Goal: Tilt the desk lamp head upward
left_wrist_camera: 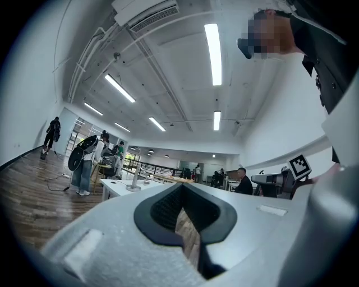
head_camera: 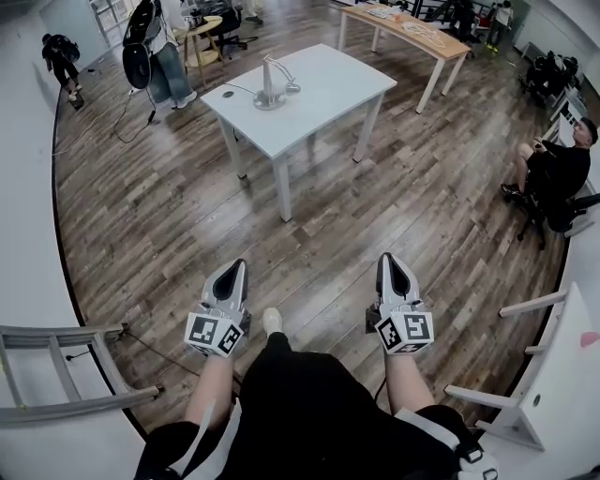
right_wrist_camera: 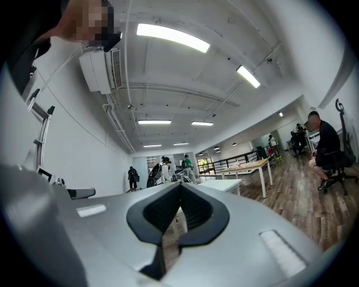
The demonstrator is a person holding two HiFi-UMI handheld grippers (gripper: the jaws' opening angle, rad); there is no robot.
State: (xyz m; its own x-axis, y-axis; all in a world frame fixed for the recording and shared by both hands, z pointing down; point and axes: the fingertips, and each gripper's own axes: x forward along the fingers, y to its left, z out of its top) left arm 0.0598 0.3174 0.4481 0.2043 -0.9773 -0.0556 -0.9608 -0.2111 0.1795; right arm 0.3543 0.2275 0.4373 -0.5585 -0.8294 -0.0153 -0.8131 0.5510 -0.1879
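The desk lamp (head_camera: pixel 271 86) stands on a white table (head_camera: pixel 319 84) far ahead across the wood floor; it is silver, with a round base and a slim bent arm. Its head is too small to read. Both grippers are held low in front of the person, well short of the table. My left gripper (head_camera: pixel 236 268) is shut with nothing in it, and so is my right gripper (head_camera: pixel 390 261). In the left gripper view the lamp (left_wrist_camera: pixel 136 179) shows small above the closed left gripper (left_wrist_camera: pixel 182 216). The right gripper (right_wrist_camera: pixel 179 216) points toward the same table (right_wrist_camera: pixel 224 184).
A person with a backpack (head_camera: pixel 155 47) stands behind the table's left end. Another person sits on a chair (head_camera: pixel 558 173) at the right. A long wooden table (head_camera: pixel 412 28) is at the back. A grey ladder frame (head_camera: pixel 56 375) lies at left, a white frame (head_camera: pixel 525 384) at right.
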